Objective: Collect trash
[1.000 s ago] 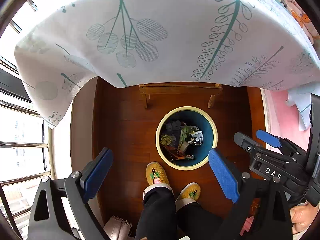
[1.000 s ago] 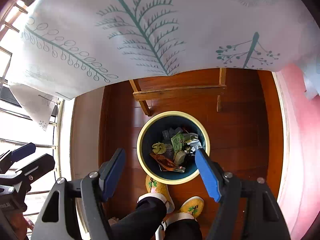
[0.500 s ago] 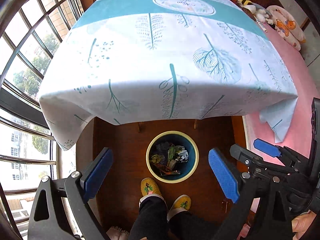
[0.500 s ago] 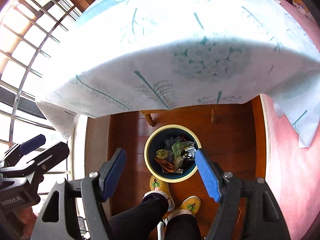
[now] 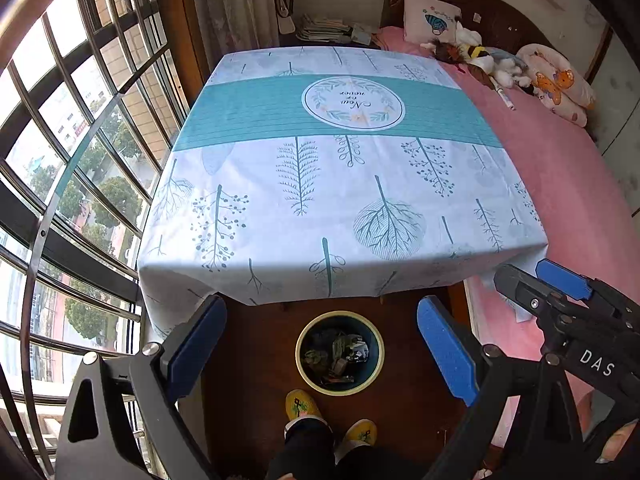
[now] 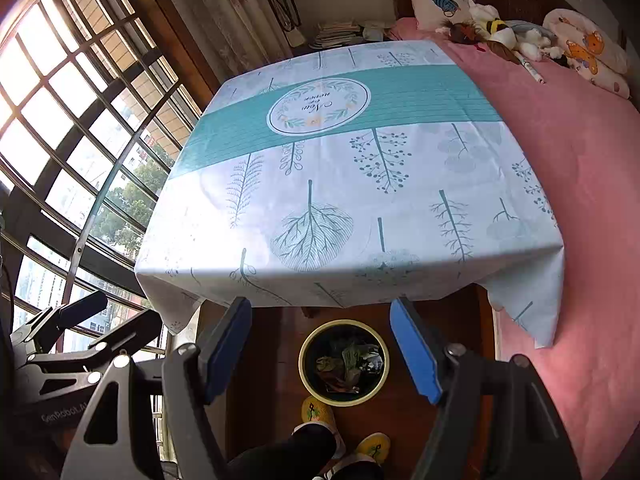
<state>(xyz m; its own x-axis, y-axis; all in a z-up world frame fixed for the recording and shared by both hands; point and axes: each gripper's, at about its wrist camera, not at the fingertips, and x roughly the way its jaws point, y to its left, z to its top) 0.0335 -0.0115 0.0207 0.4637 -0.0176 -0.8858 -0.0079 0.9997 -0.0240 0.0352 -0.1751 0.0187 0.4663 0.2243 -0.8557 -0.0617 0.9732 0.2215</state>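
both grippers are spread wide with nothing between the pads; left gripper (image 5: 322, 350) frames the bin from above, and the right gripper (image 6: 320, 350) does the same from its side, so neither is carrying any trash right now; the trash bin (image 5: 340, 353) sits on the dark wood floor just past the person's yellow slippers (image 5: 303, 405), and it already holds a heap of wrappers and crumpled bits (image 6: 347, 362); the tablecloth (image 5: 328, 168) looks bare to me, no scrap on it that i can make out, so my guess is the job is at or near its end, or it's a scan for leftovers;

if it is a scan, i'd sweep the view slowly over the cloth and the pink bed (image 6: 572, 168) beside it, since small pale scraps would hide easily in that leaf print; keep the jaws apart as they are so the next grab needs no prep;

room-wise: the table's near edge overhangs right above the bin, with the cloth corner (image 6: 532, 312) drooping at the right, so any drop has to come in from the person's side; window bars (image 5: 60, 160) close off the left, the bed hems in the right; the two grippers sit close side by side, so mind them bumping.
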